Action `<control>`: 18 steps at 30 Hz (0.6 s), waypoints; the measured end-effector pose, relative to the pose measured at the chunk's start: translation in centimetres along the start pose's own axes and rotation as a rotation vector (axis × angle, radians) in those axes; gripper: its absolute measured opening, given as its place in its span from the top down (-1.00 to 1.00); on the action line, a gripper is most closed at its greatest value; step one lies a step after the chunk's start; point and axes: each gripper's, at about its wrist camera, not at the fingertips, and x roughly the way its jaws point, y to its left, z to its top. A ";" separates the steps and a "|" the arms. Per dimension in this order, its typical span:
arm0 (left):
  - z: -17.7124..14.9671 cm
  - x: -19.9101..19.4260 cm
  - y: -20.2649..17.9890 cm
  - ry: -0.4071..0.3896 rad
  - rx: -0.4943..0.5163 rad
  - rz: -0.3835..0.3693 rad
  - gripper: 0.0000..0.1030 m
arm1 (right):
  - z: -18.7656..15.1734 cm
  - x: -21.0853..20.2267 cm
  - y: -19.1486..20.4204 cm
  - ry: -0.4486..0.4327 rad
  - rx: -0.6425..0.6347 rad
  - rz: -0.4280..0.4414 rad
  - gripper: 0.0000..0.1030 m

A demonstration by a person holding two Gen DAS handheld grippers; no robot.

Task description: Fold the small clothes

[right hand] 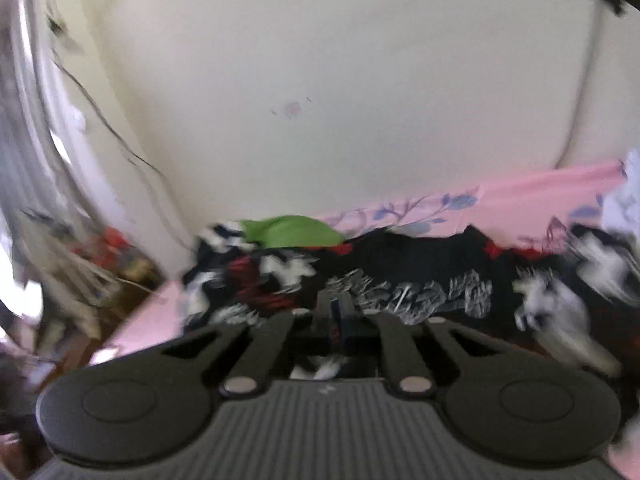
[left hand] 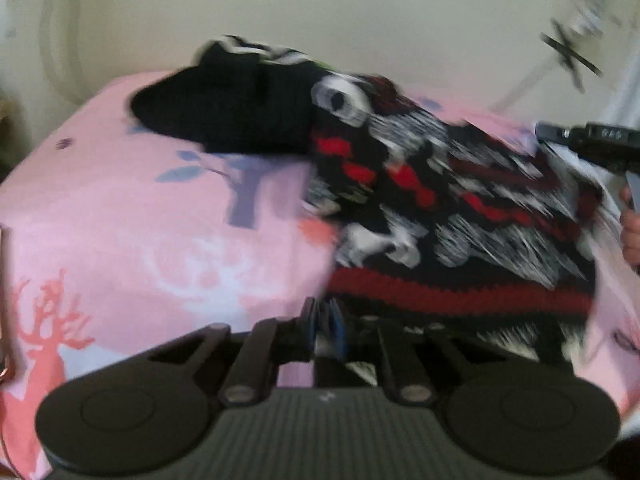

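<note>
Both tongs are pressed together: left tongs (left hand: pixel 324 328) clamped on the lower edge of the patterned black, red and white garment (left hand: pixel 460 208), right tongs (right hand: pixel 336 316) clamped on it too. It fills centre-right over the pink bedsheet (left hand: pixel 120 220); a black cloth (left hand: pixel 224 112) lies upper centre.

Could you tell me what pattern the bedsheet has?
Pink bedsheet with blue branches and coral deer; clearest in left wrist view.
</note>
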 end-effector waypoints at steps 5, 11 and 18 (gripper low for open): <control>-1.1 -2.1 1.1 -0.035 -0.020 -0.036 -0.31 | -1.2 -2.3 -1.0 -0.014 0.029 0.053 0.28; -3.7 -4.4 -0.5 -0.041 0.053 -0.101 -0.76 | -6.6 -13.9 -2.9 -0.038 -0.042 0.139 -0.65; -5.7 -3.4 -0.9 0.003 0.015 -0.135 -0.80 | -11.2 -10.4 -2.9 0.187 0.027 0.134 -0.28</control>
